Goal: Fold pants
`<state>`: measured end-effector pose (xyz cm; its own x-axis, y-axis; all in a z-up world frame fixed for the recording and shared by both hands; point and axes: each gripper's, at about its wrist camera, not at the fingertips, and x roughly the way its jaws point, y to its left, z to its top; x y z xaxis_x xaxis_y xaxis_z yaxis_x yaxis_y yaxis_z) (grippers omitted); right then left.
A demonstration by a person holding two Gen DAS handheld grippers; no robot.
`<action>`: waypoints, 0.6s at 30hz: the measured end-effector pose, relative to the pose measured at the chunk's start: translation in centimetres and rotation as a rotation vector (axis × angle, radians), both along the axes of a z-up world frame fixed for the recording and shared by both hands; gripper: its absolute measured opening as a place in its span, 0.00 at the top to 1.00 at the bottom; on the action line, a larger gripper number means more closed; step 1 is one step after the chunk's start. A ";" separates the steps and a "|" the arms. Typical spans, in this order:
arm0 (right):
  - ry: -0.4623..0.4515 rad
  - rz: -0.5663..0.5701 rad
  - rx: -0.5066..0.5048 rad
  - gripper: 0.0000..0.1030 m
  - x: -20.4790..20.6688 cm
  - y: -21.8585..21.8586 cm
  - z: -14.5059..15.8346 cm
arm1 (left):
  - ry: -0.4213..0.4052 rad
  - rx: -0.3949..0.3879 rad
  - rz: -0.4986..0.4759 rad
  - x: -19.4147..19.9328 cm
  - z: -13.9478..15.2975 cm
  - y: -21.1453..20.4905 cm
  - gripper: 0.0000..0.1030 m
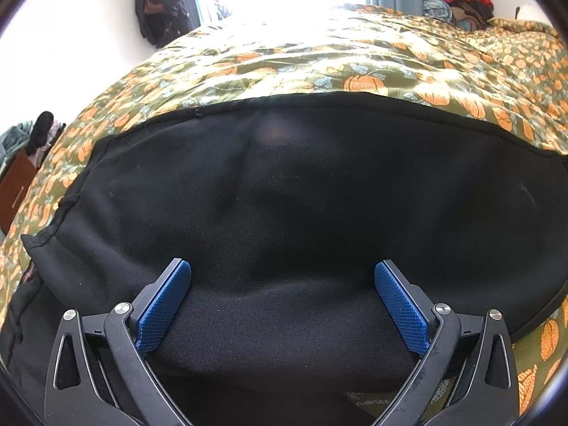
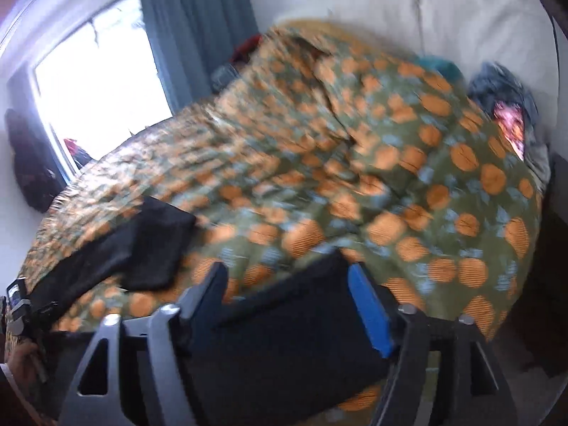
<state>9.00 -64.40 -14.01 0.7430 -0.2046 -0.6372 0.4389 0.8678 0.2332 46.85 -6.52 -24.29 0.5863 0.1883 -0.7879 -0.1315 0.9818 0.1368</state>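
Black pants [image 1: 301, 195] lie spread across a bed with a green quilt printed with orange pumpkins [image 1: 355, 60]. My left gripper [image 1: 282, 266] is open, its blue pads [image 1: 167, 305] wide apart over the near part of the pants, with a soft ridge of black cloth lying between them. The right wrist view is blurred. There my right gripper [image 2: 287, 277] is open with black pants cloth [image 2: 284, 337] below and between its fingers, not pinched. Another part of the pants [image 2: 149, 241] lies to the left on the quilt [image 2: 408, 195]. A hand [image 2: 21, 355] holds the left gripper's body at the far left edge.
Dark clothes [image 1: 159, 3] hang on the wall by a bright window with blue-grey curtains [image 2: 191, 25]. A wooden drawer unit [image 1: 14, 191] stands left of the bed. Heaps of clothes [image 2: 507, 106] lie at the bed's far end, near a white wall.
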 end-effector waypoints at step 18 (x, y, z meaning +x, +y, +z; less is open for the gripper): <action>0.050 0.166 -0.071 0.25 4.6 6.7 -2.0 | 0.001 -0.001 0.000 0.0 0.0 0.0 0.00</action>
<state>13.62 -57.68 -15.98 0.7377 -0.1277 -0.6629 0.2983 0.9425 0.1505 46.87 -6.56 -24.34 0.5852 0.1879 -0.7888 -0.1314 0.9819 0.1364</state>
